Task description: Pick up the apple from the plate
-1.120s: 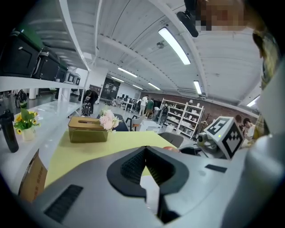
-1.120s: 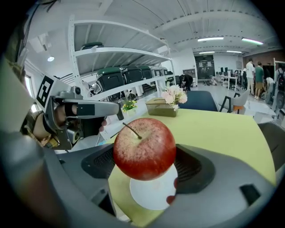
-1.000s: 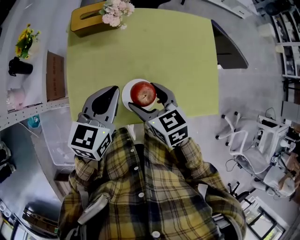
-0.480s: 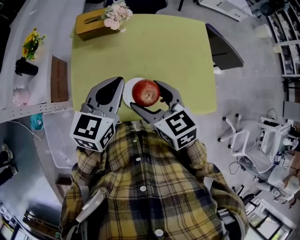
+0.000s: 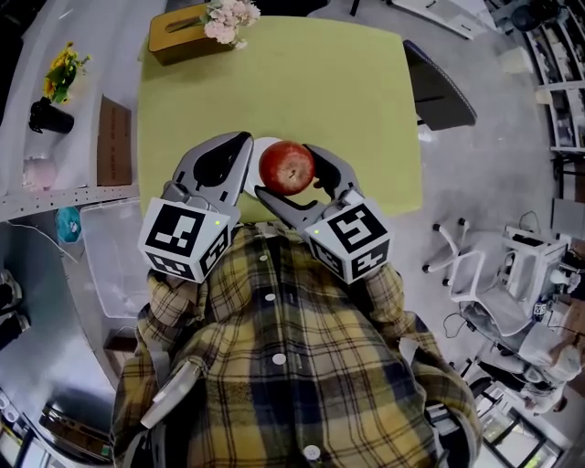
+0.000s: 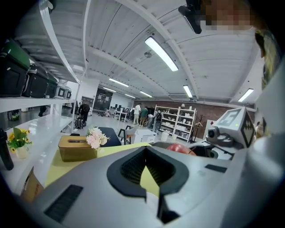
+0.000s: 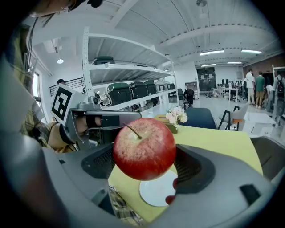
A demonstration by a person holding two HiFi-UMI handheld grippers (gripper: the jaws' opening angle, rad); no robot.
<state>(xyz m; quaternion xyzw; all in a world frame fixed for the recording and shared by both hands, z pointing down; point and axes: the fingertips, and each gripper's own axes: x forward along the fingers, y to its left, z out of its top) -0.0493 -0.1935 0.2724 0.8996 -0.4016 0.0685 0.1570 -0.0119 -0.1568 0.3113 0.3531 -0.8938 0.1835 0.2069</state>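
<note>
A red apple (image 5: pixel 287 167) hangs between the jaws of my right gripper (image 5: pixel 286 174), which is shut on it. In the right gripper view the apple (image 7: pixel 144 148) sits clear above the white plate (image 7: pixel 156 192), stem up. The plate (image 5: pixel 257 154) lies near the front edge of the yellow-green table (image 5: pixel 329 91) and is mostly hidden by the apple. My left gripper (image 5: pixel 241 143) is just left of the plate, shut and holding nothing. From the left gripper view only the top of the apple (image 6: pixel 180 148) shows past my left gripper (image 6: pixel 145 149).
A wooden tissue box (image 5: pixel 183 33) with pink flowers (image 5: pixel 228 18) stands at the table's far left corner. A white shelf (image 5: pixel 55 155) with yellow flowers and a black cup runs along the left. A dark chair (image 5: pixel 441 87) is at the table's right side.
The right gripper has lifted the apple off the plate and carried it a little farther over the table. The left gripper has moved forward beside the plate.
</note>
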